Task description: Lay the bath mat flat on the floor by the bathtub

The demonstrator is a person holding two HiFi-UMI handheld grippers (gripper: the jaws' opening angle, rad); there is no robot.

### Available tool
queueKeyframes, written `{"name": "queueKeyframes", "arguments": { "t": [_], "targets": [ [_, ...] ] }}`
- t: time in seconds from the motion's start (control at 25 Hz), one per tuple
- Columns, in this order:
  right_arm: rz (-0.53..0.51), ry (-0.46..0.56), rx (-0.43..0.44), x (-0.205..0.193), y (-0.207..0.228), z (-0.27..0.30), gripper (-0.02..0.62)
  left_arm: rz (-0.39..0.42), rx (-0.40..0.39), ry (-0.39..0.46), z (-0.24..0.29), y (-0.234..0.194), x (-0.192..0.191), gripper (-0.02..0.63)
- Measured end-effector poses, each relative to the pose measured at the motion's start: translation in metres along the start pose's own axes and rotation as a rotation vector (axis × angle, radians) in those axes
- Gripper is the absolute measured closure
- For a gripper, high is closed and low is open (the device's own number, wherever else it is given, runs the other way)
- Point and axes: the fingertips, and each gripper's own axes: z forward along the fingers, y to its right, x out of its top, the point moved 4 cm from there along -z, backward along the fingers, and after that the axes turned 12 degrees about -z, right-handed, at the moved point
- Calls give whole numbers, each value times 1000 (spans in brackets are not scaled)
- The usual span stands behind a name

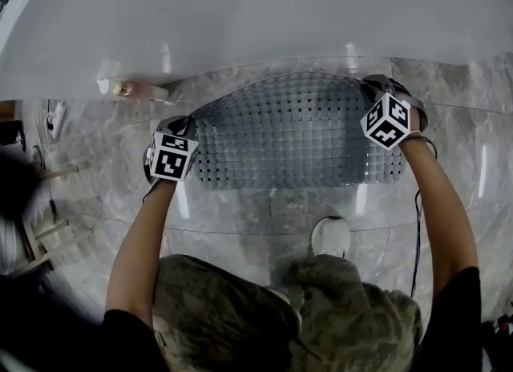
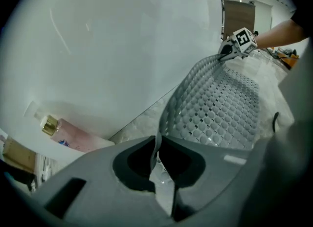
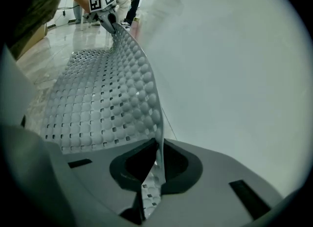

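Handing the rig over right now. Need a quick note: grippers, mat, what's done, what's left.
Left gripper: shut on the bath mat, at its tub-side left corner.
Right gripper: shut on the tub-side right corner.
Mat: spread alongside the bathtub. Near edge looks down on the floor; tub-side edge is held up and curled. A pink bottle lies by the tub, left of the mat.
Done: mat placed, partly down.
Left: lower the raised edge flat, open both grippers, withdraw.

no readable txt; bottle [image 2: 73, 135] label too blurry.
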Motion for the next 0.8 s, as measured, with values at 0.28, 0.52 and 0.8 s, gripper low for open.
{"name": "queueKeyframes", "arguments": {
  "t": [0.28,0.52,0.8],
  "targets": [
    [-39,-4,-22,-1,-1,31,571,-55,19,-102,30,-7,3,569],
    [-42,-17,25,-2,2,47,571,-17,86,-91,49,-21,11,540],
    [-64,-21,-23,-1,5,55,569,-123,108,-14,56,-35,15,444]
  ]
}}
